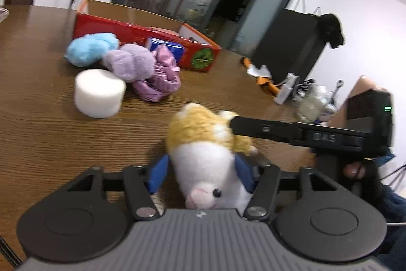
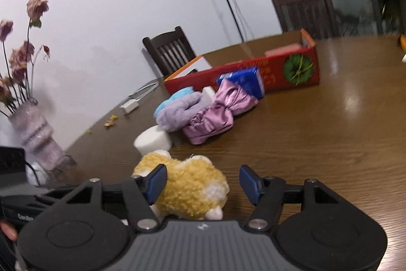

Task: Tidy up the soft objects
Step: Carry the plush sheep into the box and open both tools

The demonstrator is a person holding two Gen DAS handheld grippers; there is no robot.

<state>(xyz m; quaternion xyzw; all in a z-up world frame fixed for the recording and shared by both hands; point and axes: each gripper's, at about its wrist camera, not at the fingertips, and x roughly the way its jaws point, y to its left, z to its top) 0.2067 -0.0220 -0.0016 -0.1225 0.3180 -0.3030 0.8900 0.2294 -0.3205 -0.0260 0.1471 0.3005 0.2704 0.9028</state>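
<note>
Both wrist views sit low, close (facing across); sharing plush toy.

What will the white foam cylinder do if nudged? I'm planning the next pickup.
The white foam cylinder stands on a flat end, so it would probably slide rather than roll. It looks spongy, so likely light and squashy under the pads. Tipped over, its round side could roll across the table.
</note>
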